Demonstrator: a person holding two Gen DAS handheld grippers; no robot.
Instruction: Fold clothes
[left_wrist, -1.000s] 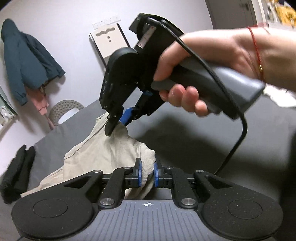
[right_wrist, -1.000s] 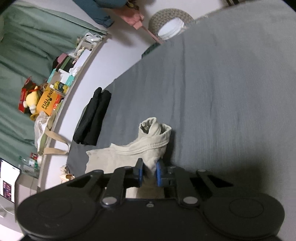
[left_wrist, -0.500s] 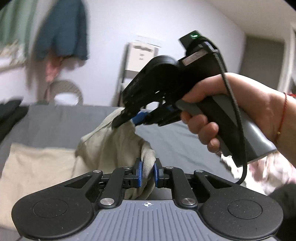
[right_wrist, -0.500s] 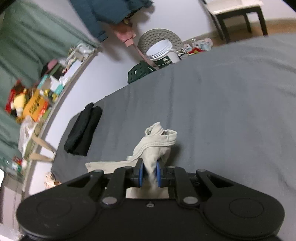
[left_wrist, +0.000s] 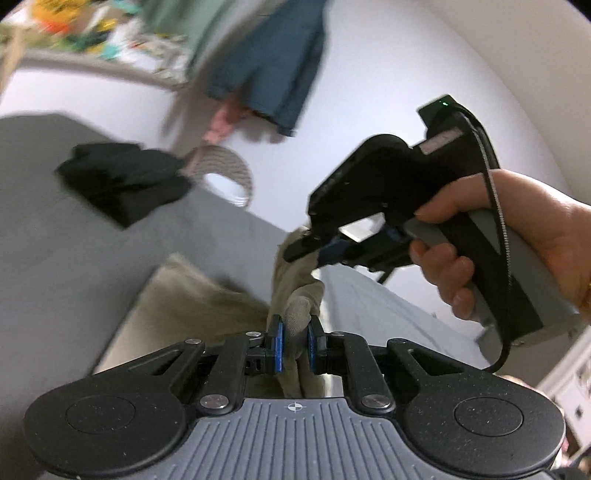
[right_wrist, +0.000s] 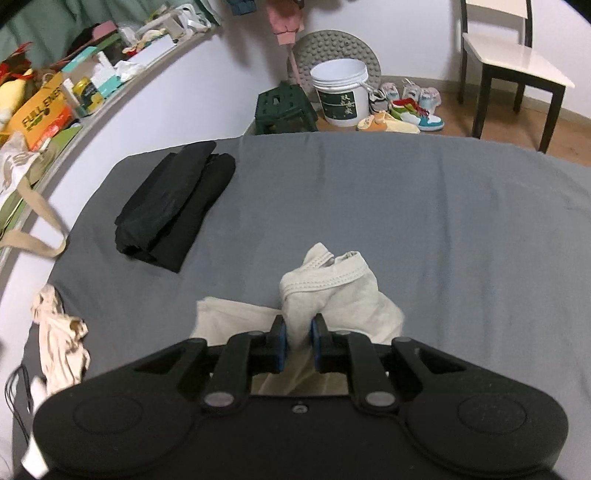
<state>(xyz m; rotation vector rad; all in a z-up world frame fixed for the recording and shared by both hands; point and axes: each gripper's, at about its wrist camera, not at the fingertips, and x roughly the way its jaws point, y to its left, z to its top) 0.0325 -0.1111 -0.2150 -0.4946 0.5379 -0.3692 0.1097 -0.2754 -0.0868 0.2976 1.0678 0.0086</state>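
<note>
Beige garment, soft and floppy, hangs bunched between both pinching grippers, left gripper and right gripper, best held by its stitched hem just ahead.

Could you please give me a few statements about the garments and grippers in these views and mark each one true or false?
1. Both grippers are shut on the beige garment. True; the left gripper and right gripper each pinch its fabric.
2. The black garment is spread out flat. False; it lies folded on the grey bed.
3. A white bucket stands on the floor. True.
4. The chair holds folded clothes. False; its seat is bare.
</note>
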